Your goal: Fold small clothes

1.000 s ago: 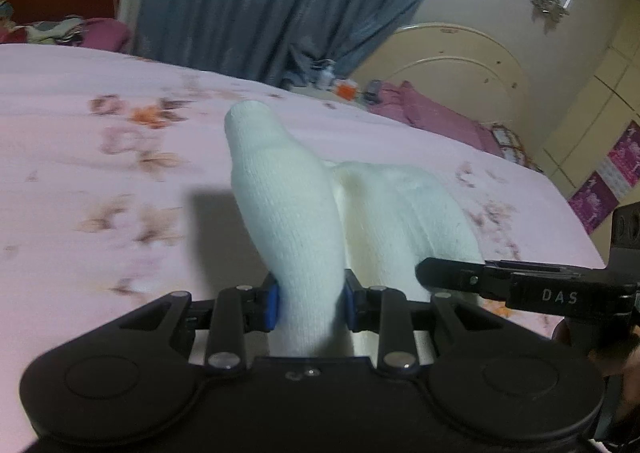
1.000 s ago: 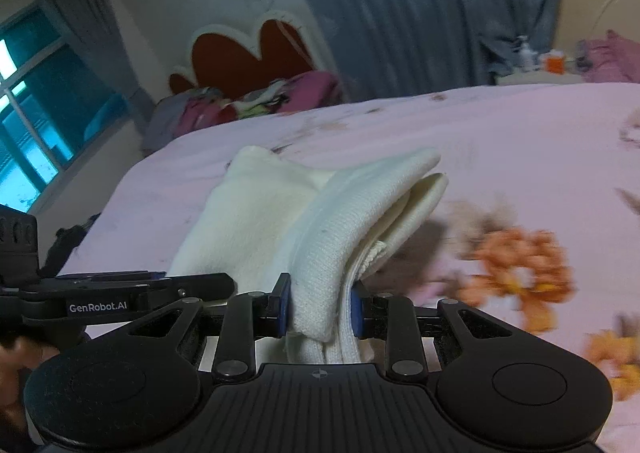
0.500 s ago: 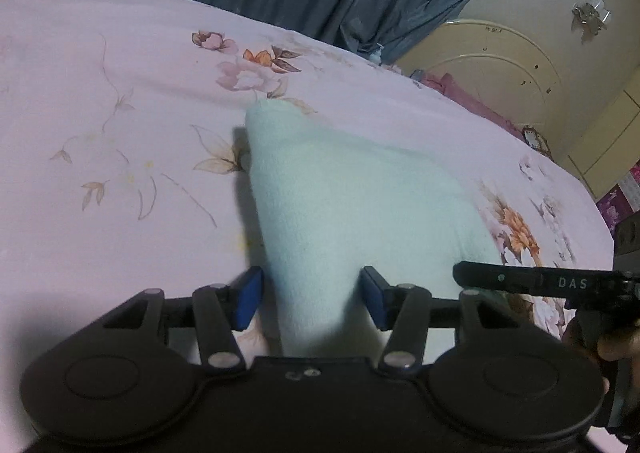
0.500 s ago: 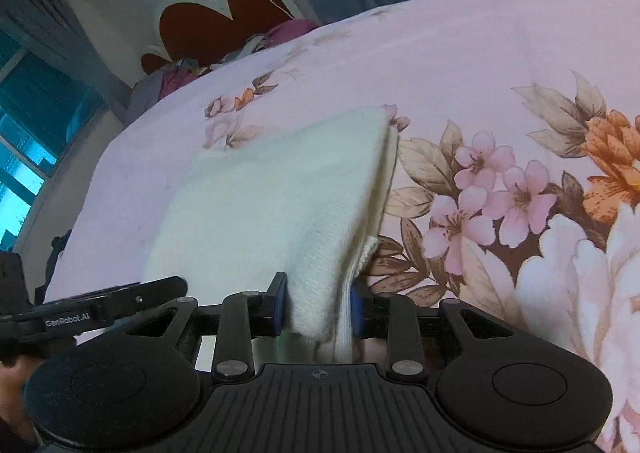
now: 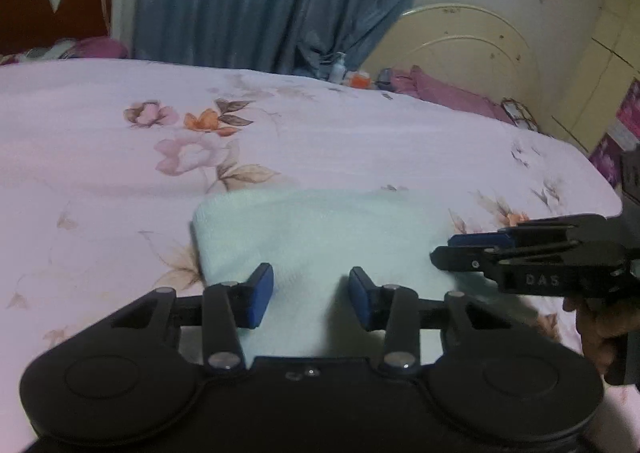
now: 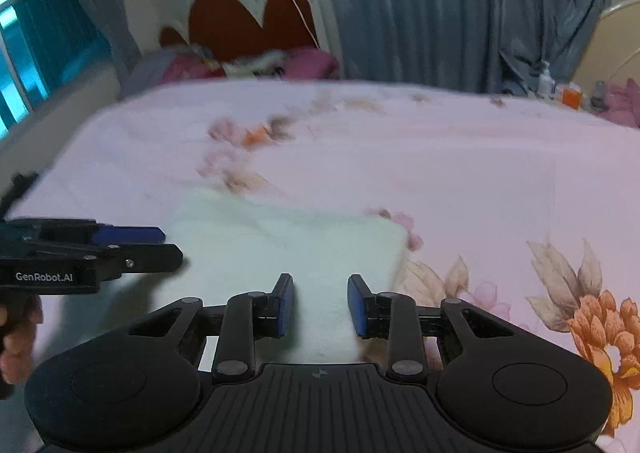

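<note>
Both grippers just let go: left gripper [image 5: 307,295] and right gripper [image 6: 318,303] fingers apart, no longer clamped on cloth [image 5: 320,237]. Cloth now lies flat, folded, near bed's [image 5: 100,157] near edge; fold looks done.

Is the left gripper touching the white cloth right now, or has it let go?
Apart. In the left wrist view the left gripper is open, and cloth shows between each blue pad and the fabric's folds, lying flat on the bed.
</note>
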The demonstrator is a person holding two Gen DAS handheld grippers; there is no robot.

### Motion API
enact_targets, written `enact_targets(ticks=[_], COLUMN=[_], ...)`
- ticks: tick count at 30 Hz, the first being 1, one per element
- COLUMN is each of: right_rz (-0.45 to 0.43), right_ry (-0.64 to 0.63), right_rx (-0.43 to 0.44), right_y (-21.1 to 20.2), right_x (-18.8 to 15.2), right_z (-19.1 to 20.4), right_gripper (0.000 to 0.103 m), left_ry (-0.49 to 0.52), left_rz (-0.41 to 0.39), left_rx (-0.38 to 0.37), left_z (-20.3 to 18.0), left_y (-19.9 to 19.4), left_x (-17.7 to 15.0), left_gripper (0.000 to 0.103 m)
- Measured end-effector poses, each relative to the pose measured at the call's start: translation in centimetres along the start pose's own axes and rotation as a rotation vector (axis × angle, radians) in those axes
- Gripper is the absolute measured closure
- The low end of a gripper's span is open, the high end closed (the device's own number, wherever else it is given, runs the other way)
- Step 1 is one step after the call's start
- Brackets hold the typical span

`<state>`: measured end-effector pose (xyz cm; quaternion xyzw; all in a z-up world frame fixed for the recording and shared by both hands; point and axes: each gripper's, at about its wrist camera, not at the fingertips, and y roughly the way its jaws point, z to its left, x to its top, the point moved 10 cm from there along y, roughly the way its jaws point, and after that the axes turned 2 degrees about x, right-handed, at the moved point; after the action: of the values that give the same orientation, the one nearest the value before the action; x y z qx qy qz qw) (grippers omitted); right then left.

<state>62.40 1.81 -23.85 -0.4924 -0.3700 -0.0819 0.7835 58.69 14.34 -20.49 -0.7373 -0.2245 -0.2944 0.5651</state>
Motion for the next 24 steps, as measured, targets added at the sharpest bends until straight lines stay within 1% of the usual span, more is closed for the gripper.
enact_targets(ticks=[2,3,4,5,6,7,9,10,11,13,15,18,20,22,24], right_rz=[-0.002,0.003,-0.004,-0.019,-0.041,-0.053,-0.043,-0.028,-0.008,0.033,0.024,0.009,-0.01,0.005,0.03], right_ry=[0.034,0.028,0.018,0.007,-0.013,-0.032,-0.088,-0.125,-0.156,-0.208,-0.161,-0.142,-0.121,-0.144,-0.166], right_rx=[0.009,-0.005,-0.024,-0.03,-0.014,0.007,0.07,0.085,0.08,0.0,-0.002,-0.012,0.042,0.093,0.127], right_y=[0.4,0.2,-0.4,-1.3,-2.4,-3.5,-4.6,-5.0,-4.7,-3.3,-3.0,-3.9,-5.1,-6.6,-7.6], right_x=[-0.2,-0.2,0.0,0.1,0.2,0.1,-1.1,-1.8,-2.6,-4.2,-4.0,-3.5,-3.6,-5.3,-7.3], right_z=[-0.8,-0.7,-0.5,-0.2,0.6,1.5,3.7,4.5,4.9,4.1,3.4,3.7,4.9,6.3,7.5], right_gripper=[0.073,0.073,0.073,0.075,0.087,0.091,0.094,0.094,0.094,0.096,0.1,0.1,0.1,0.1,0.1], left_ry=[0.02,0.037,0.043,0.041,0.029,0.018,-0.008,-0.015,-0.015,-0.045,-0.08,-0.105,-0.114,-0.116,-0.1], left_rz=[0.008,-0.002,-0.021,-0.04,-0.053,-0.066,-0.085,-0.075,-0.054,-0.025,-0.037,-0.071,-0.078,-0.062,-0.047], left_rx=[0.01,0.013,0.001,-0.025,-0.039,-0.051,-0.078,-0.083,-0.07,-0.067,-0.064,-0.047,-0.034,-0.019,0.012], left_z=[-0.5,-0.8,-1.0,-1.3,-1.5,-1.5,-2.0,-2.3,-2.5,-2.8,-2.8,-3.3,-3.5,-3.9,-4.5], left_y=[-0.4,-1.1,-1.8,-2.8,-3.5,-4.2,-5.7,-5.7,-5.4,-4.4,-4.9,-7.1,-8.7,-9.7,-10.5], left_x=[0.1,0.1,0.3,0.1,-0.2,-0.5,-1.9,-2.5,-3.3,-4.5,-5.0,-5.2,-6.3,-7.9,-9.5], left_gripper=[0.063,0.065,0.07,0.071,0.074,0.077,0.077,0.077,0.077,0.08,0.08,0.08,0.08,0.08,0.08])
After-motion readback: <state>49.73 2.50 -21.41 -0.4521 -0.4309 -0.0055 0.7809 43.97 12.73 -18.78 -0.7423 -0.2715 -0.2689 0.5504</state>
